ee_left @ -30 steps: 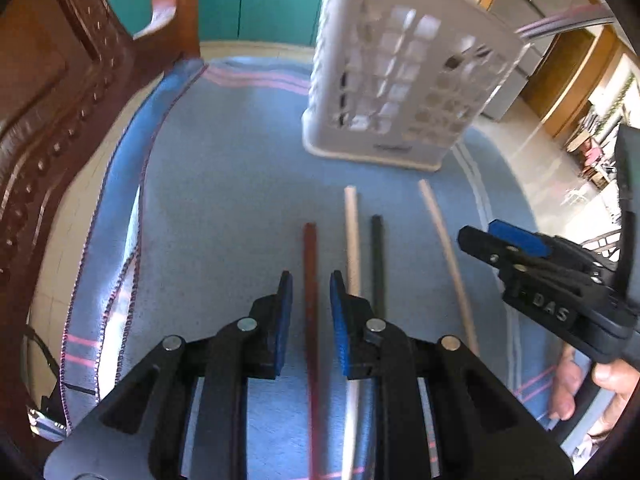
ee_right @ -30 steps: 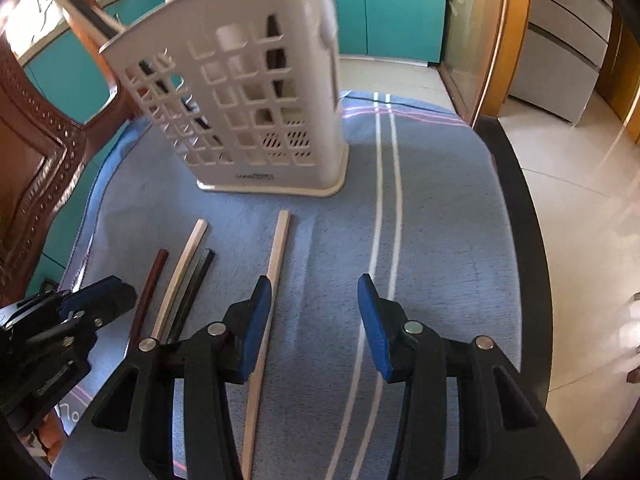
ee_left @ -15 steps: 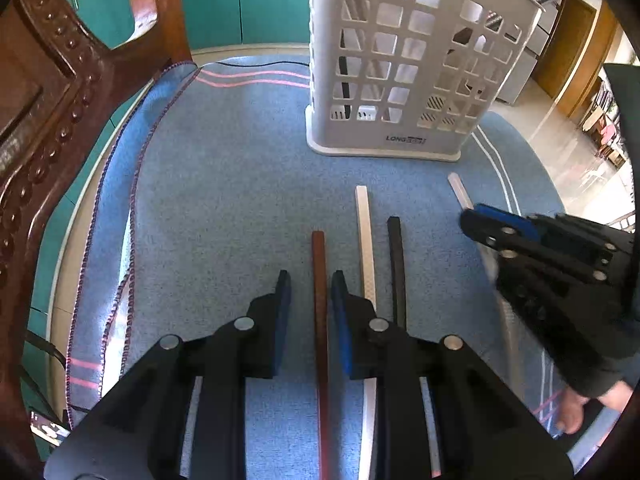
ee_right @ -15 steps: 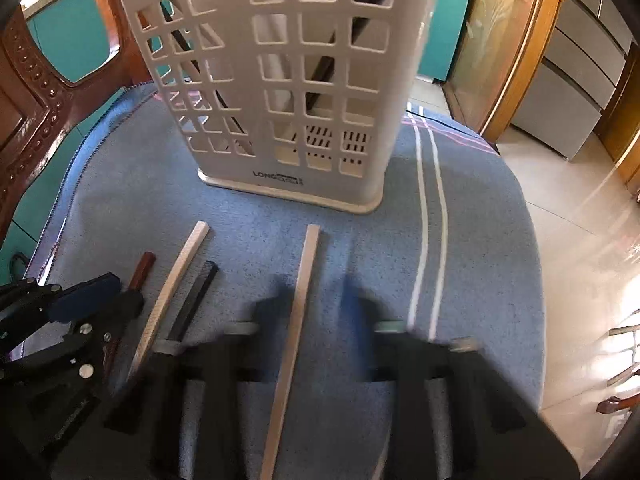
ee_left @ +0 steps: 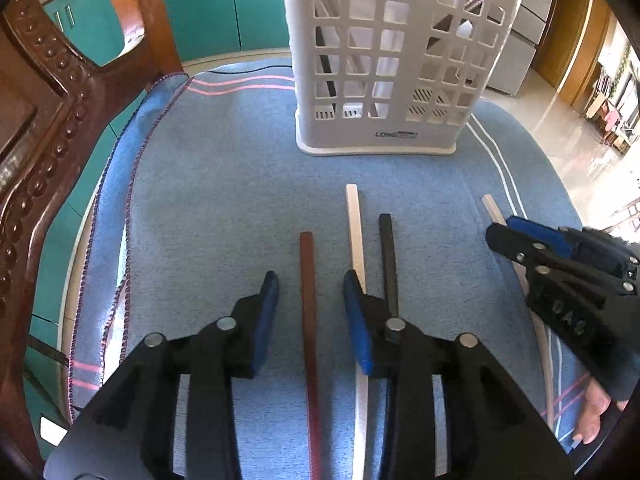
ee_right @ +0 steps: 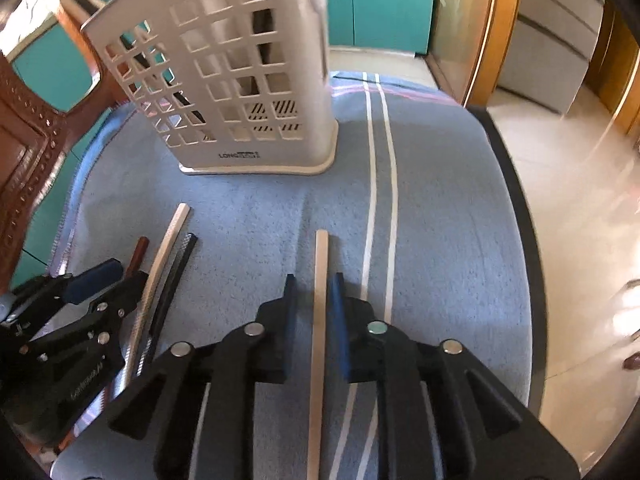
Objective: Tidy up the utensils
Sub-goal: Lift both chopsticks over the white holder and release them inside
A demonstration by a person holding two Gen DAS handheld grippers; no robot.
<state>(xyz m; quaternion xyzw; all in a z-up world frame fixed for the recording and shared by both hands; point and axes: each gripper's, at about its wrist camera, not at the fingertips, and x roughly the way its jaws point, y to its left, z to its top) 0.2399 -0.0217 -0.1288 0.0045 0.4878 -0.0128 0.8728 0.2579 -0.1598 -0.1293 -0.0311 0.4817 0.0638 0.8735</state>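
Four chopsticks lie side by side on the blue towel, all pointing toward the white slotted utensil basket at the far end, a layout that lets each gripper come down along a stick's length and straddle it.

Left gripper hangs over the dark red chopstick, the leftmost of the row. Its blue pads stand apart on either side of the stick with towel showing between pad and wood, and the jaws are opening, so nothing is pinched. The right pad sits close over the white chopstick, which runs just beside the black chopstick; that crowding probably explains why the claw centres on the red one, which has free room on its left.

Right gripper straddles the pale wooden chopstick, which lies well apart from the other three, near the towel's white stripes. Its jaws are narrow and also opening; the right pad looks to touch the stick, while a sliver of gap shows on the left, so I judge it is not clamped.

Dark sticks already stand inside the basket, which suggests these four are meant to follow.
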